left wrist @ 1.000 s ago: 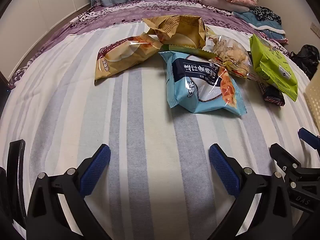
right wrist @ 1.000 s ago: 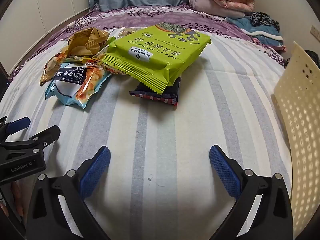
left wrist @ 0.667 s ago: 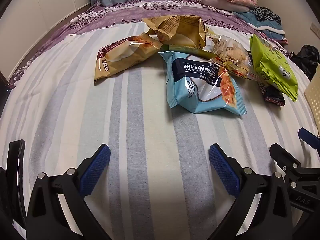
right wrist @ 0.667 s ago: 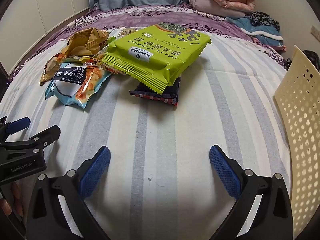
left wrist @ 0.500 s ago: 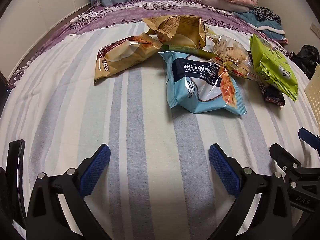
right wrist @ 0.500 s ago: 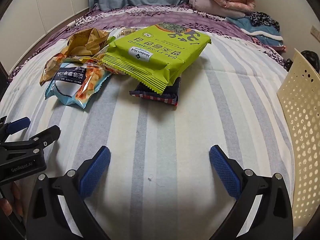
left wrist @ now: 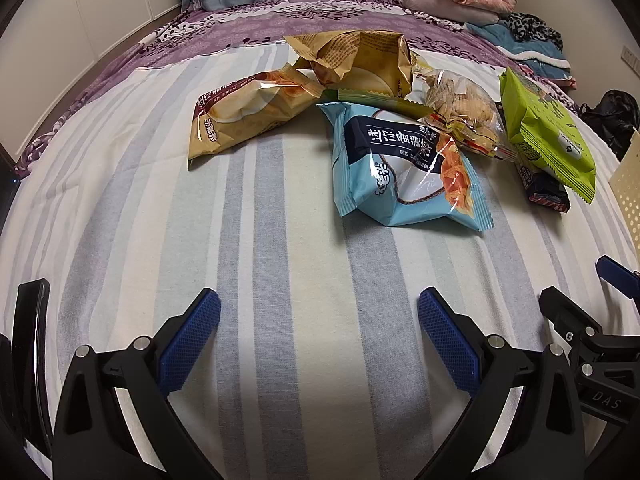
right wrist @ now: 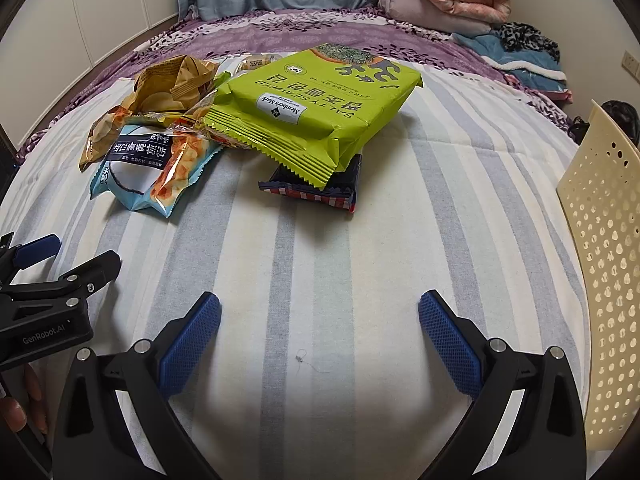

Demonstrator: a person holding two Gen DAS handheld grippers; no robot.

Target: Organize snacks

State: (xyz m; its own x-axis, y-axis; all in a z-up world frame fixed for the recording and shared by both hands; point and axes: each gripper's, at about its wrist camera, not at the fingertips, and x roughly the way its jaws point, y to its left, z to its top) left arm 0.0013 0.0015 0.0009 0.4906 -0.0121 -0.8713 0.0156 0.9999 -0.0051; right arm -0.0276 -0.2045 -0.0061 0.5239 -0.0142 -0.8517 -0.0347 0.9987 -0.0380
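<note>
Cream perforated basket [right wrist: 600,264] has apparently slid farther in along the bed's [right wrist: 320,264] right edge, while both grippers [left wrist: 318,336] [right wrist: 319,336] stay spread and empty, short of the mid-bed snacks [right wrist: 312,112].

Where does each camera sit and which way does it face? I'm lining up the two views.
Left wrist: on the left claw, open, low over the striped bed, facing the blue snack bag; right claw at right edge.
Right wrist: on the right claw, open, facing the green seaweed pack, cream basket at right; left claw at left edge.
Shared: both bags.
</note>
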